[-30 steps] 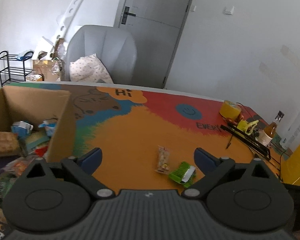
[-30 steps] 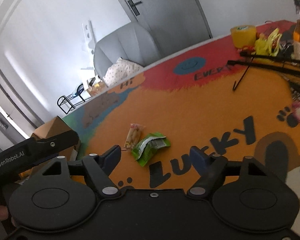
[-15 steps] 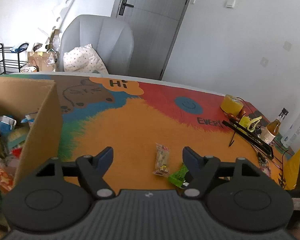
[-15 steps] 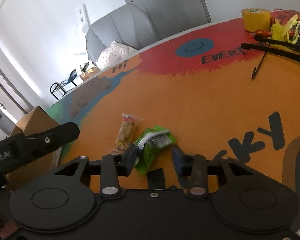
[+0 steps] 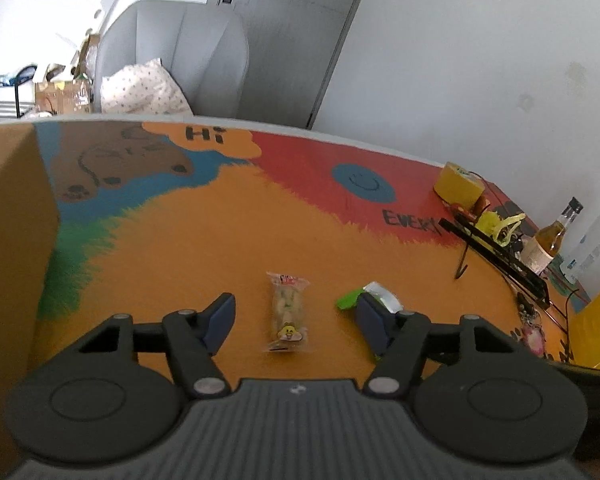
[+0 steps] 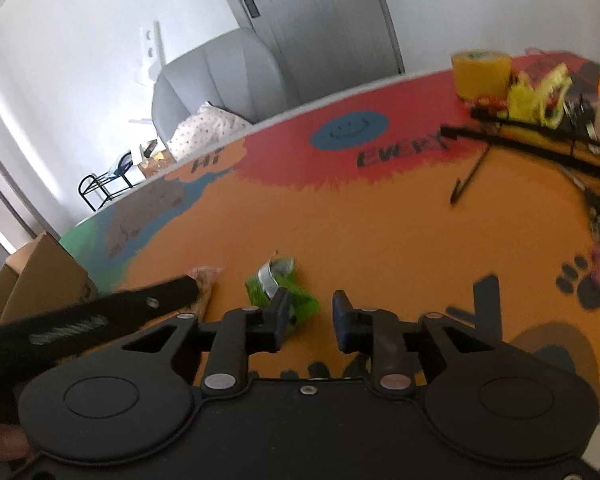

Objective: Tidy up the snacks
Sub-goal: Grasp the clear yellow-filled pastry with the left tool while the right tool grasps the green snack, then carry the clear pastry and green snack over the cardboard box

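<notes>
A clear-wrapped beige snack packet (image 5: 287,312) lies on the orange table between the jaws of my open left gripper (image 5: 294,320), a little ahead of the pads. A green snack packet (image 5: 354,298) lies to its right, partly behind my right finger. In the right wrist view the green packet (image 6: 278,286) lies just ahead of the left fingertip of my right gripper (image 6: 310,312), whose jaws are narrowly open and empty. The beige packet (image 6: 206,280) is partly hidden behind the left gripper's body (image 6: 100,316).
A cardboard box (image 5: 12,240) stands at the left edge. At the far right are a yellow tape roll (image 5: 458,186), a black rack (image 5: 496,256), a bottle (image 5: 548,240) and a yellow object (image 5: 596,328). A grey armchair (image 5: 180,56) stands behind the table.
My left gripper has swung right, away from the box, and now straddles the beige packet. My right gripper's jaws have narrowed and it has shifted right, so the green packet now sits at its left finger.
</notes>
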Tool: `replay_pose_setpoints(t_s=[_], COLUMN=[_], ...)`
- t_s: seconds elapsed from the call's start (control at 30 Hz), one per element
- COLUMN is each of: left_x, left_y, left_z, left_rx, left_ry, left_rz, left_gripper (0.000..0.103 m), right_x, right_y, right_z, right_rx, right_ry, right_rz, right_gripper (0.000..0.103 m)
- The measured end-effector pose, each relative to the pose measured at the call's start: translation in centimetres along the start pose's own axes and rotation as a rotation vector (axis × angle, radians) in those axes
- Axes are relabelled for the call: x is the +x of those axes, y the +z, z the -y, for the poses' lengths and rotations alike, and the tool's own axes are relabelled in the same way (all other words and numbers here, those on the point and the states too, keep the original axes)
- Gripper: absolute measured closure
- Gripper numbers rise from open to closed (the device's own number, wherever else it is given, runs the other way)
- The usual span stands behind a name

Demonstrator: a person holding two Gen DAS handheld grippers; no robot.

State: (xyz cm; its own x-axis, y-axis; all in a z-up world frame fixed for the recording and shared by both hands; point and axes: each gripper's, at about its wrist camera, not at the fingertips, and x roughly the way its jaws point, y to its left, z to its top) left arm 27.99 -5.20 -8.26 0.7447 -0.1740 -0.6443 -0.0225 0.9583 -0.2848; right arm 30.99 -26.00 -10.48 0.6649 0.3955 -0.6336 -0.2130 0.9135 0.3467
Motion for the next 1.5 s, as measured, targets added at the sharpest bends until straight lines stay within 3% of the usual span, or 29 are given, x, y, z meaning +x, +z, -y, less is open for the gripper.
replay_pose_setpoints(t_s=[0.13,0.33,0.4,0.47,0.63,0.67,0.7,1.07,1.5], left_x=[1.4,2.6,2.6,2.5,1.4,1.1,0.8,-3.0,-8.9], left_y=[-0.1,-0.4,-0.5,-0.5,-0.9,-0.9,-0.9,-0.6,0.2], left_z=[-0.1,-0.1,0.0,-0.2,-1.1,-1.2,-1.3,-1.5,-2.9], left_rx=[-0.003,0.014,0.031,0.025,0.007,0.005,0.004,-0.013,-0.034], left_ry=[0.010,0.022,0.016,0.010,0.026,0.027,0.032,0.050,0.097], left_rz=[-0.020,-0.030,-0.041,-0.045,-0.034,-0.029,-0.024,0.016,0.118], left_gripper=[0.047,0.060,0.080,0.085,0.086,0.086,0.086,0.086,0.086], right_x=[0.4,1.3,1.5,1.8,2.9,2.9,2.9,-0.4,-2.7], right_y=[0.3,0.6,0.6,0.6,-0.1,-0.4,-0.5,-0.6,0.0], right_z=[-0.4,-1.1,-1.5,-1.9,-3.1,-3.4,-3.6,-4.4,-8.6], right_rx=[-0.033,-0.053,-0.064,-0.082,-0.169,-0.195,-0.207,-0.204,-0.226], right_ry=[0.010,0.029,0.036,0.036,-0.010,-0.024,-0.030,0.070,0.191], right_rz=[0.010,0.006,0.009,0.011,-0.020,-0.013,-0.008,0.061,0.131], right_gripper=[0.058,0.055,0.053,0.050,0.052,0.063,0.065,0.080,0.083])
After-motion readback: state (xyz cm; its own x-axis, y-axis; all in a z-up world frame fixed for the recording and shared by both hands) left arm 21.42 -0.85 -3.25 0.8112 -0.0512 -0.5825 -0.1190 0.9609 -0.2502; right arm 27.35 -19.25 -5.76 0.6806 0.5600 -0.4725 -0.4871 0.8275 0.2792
